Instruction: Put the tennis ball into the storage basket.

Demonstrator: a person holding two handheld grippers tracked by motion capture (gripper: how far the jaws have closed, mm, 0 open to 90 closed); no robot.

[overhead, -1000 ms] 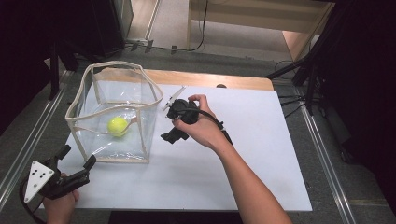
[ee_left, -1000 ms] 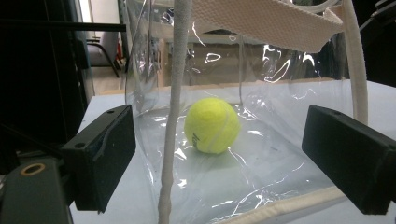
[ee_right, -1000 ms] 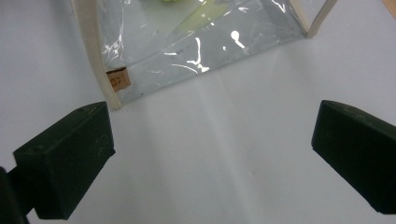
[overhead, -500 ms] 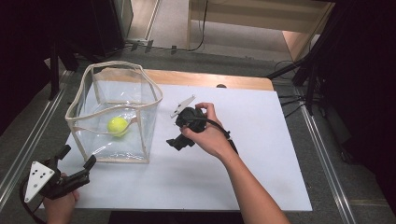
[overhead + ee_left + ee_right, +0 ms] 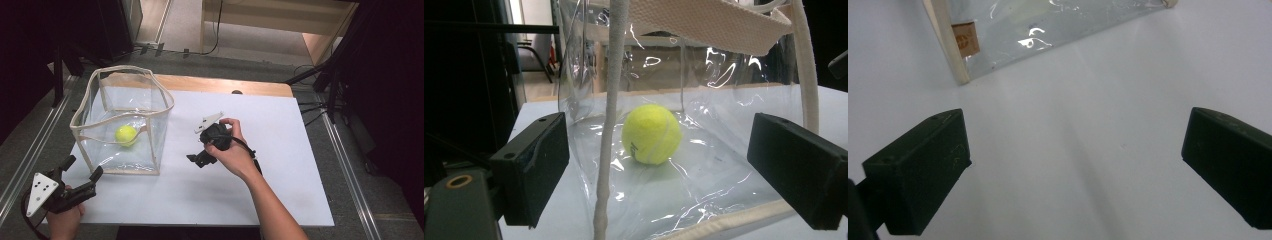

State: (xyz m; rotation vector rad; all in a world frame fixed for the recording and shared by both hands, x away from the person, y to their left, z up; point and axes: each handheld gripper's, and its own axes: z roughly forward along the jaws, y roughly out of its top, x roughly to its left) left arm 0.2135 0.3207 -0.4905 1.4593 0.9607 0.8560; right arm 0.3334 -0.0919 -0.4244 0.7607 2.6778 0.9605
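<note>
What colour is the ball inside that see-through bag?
Yellow-green, like a tennis ball; the left gripper view shows it best.

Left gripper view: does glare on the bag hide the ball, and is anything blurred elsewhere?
Left gripper view: glare streaks the bag, but the ball stays sharp. Right gripper view: the near jaws look soft. High view: evenly lit, dark edges.

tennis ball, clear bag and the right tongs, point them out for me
tennis ball (image 5: pixel 652 134), left gripper view, on its yellow felt face.
clear bag (image 5: pixel 122 70), high view, on the cream trim of its far rim.
right tongs (image 5: pixel 198 159), high view, midway between the fingertips, above the white table.
</note>
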